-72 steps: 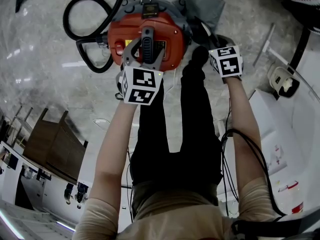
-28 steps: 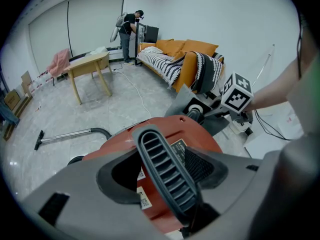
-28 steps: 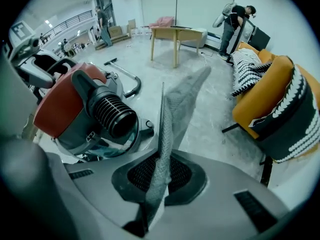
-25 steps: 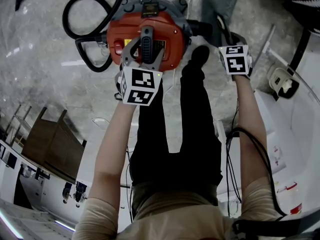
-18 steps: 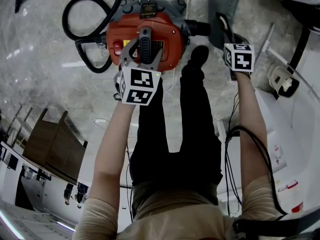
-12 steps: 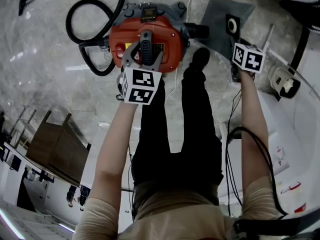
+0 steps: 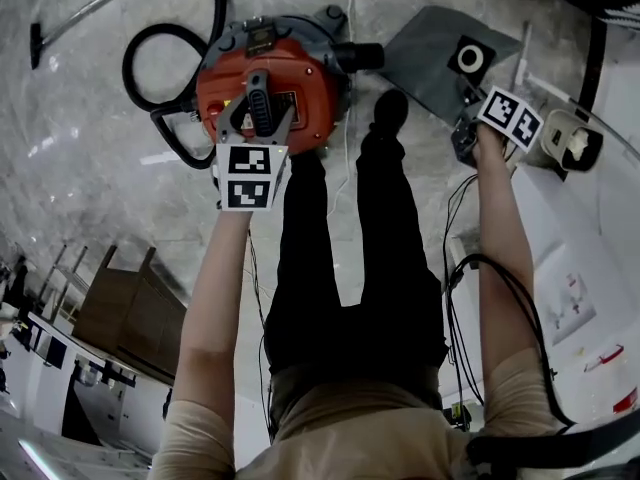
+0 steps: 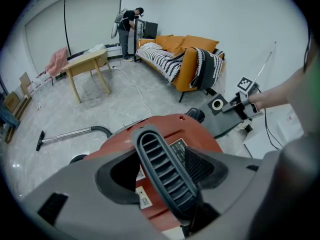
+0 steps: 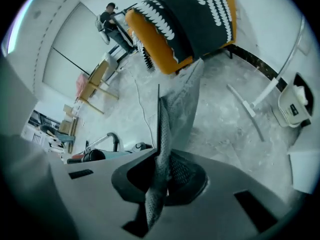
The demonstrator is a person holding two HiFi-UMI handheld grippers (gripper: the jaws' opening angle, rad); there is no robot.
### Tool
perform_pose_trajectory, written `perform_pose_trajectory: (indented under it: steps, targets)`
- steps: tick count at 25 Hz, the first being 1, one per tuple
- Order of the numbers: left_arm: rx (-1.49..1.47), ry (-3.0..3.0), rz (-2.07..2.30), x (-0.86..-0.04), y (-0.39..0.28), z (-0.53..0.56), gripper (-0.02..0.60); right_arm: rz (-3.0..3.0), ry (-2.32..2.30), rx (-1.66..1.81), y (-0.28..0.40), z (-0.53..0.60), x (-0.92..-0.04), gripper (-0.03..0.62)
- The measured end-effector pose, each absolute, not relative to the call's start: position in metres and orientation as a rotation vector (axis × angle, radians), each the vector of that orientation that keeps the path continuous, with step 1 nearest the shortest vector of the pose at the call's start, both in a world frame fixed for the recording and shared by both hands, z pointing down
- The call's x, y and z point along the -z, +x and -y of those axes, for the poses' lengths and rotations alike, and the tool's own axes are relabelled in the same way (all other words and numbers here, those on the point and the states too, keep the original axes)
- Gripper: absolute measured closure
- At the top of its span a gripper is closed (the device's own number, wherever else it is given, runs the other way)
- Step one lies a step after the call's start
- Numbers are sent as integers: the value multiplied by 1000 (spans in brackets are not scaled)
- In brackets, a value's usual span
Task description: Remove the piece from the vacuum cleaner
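The red vacuum cleaner (image 7: 300, 73) stands on the marble floor in front of my feet. My left gripper (image 7: 258, 128) is shut on its black ribbed handle (image 7: 258, 98), which runs across between the jaws in the left gripper view as handle (image 8: 160, 159). My right gripper (image 7: 468, 128) is off to the right and shut on the edge of a grey fabric dust bag (image 7: 430, 53) with a round collar (image 7: 468, 58). The bag hangs clear of the vacuum's port (image 7: 360, 56). In the right gripper view the bag (image 9: 185, 99) rises from the shut gripper (image 9: 162, 176).
A black hose (image 7: 160, 58) and a metal wand (image 7: 100, 8) lie left of the vacuum. A white device (image 7: 570, 143) and a white board sit at the right. An orange sofa (image 8: 185, 49), a wooden table (image 8: 87, 64) and a person (image 8: 129, 26) are far behind.
My right gripper has swung to the right and away from the vacuum with the grey bag, which now hangs free of it. The left gripper stays on the handle.
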State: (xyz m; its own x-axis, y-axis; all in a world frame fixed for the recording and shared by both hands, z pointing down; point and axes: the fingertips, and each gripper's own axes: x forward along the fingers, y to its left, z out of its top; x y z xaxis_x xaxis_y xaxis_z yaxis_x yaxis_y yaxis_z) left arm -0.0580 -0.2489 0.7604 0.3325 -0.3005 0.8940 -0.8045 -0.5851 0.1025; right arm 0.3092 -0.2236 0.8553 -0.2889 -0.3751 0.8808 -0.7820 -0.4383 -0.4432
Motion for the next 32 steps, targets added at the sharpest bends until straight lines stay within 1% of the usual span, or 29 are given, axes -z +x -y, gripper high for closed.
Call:
perform_pose_trajectory:
  steps: [5,9,13,16,22,27,32]
  targets:
    - [-1177,1970,925,-757,-56,243,299,1376,1689,-1876,338,189,-849,571]
    - [-1158,1910,926,-751,-56,239,245,1288,1740,-1962,363,151,-841,571]
    - [-1210,1933,974,-737,-68,244,244,1208,1799,-2017,374,118,-826,571]
    - [-1197,1943,996,-719,-69,241,243,1188,1826,-2029,380,101,-806,571]
    - [-1164,2011,979,-667,-64,219,244,1223,1821,-2039,373,81,-756,571]
    - [-1061,2099,922,-617,-37,195,244,1341,1825,-2026,361,82,-708,571]
    - [-975,2221,863,-557,-34,186,244,1478,1815,-1957,324,96,-651,571]
